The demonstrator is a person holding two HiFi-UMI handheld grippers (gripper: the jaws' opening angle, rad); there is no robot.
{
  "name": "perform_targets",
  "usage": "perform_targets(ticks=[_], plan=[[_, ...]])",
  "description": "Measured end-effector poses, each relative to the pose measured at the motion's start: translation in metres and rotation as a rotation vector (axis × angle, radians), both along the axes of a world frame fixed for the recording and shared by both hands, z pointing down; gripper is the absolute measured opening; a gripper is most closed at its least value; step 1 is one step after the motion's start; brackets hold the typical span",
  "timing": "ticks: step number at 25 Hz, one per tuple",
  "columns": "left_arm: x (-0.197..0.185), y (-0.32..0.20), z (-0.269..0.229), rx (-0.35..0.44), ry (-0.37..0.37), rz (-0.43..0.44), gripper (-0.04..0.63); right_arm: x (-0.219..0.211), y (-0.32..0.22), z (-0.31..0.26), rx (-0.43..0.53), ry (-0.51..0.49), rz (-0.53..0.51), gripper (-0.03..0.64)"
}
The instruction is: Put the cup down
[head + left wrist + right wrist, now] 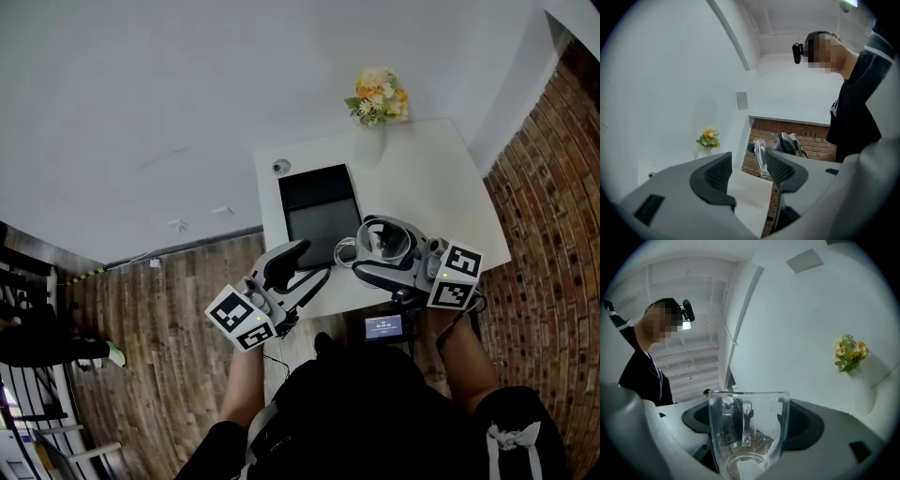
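black short-sleeved shirt [375, 403], white drawstring [511, 439]

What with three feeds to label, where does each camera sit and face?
Head view: on the person's head, facing steeply down at the white table; shows both forearms, left gripper and right gripper.
Left gripper view: on the left gripper, looking along its open, empty fingers towards the brick wall; shows the person's dark-clad torso.
Right gripper view: on the right gripper, looking along fingers shut on the clear glass cup towards the white wall; shows the person's head.
Shared: the cup and the orange-and-white flower bunch in all three.
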State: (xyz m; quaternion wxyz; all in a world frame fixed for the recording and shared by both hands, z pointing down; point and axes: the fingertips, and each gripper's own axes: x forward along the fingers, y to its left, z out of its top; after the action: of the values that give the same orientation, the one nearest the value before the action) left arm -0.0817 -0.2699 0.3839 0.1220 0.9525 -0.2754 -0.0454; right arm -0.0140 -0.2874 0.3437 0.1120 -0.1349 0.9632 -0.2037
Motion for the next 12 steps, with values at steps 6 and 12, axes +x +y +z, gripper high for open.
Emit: perform_targets(ticks=[6, 12], plan=[[0.001, -0.009, 0.005, -0.018, -0.011, -0.004, 0.241, -0.003, -0.015, 0.005, 0.002, 0.022, -0.023, 0.410], [-0.003, -0.025, 0.012, -0.034, -0.027, -0.020, 0.241, -0.014, -0.039, 0.020, 0.020, 0.094, -0.058, 0.410]])
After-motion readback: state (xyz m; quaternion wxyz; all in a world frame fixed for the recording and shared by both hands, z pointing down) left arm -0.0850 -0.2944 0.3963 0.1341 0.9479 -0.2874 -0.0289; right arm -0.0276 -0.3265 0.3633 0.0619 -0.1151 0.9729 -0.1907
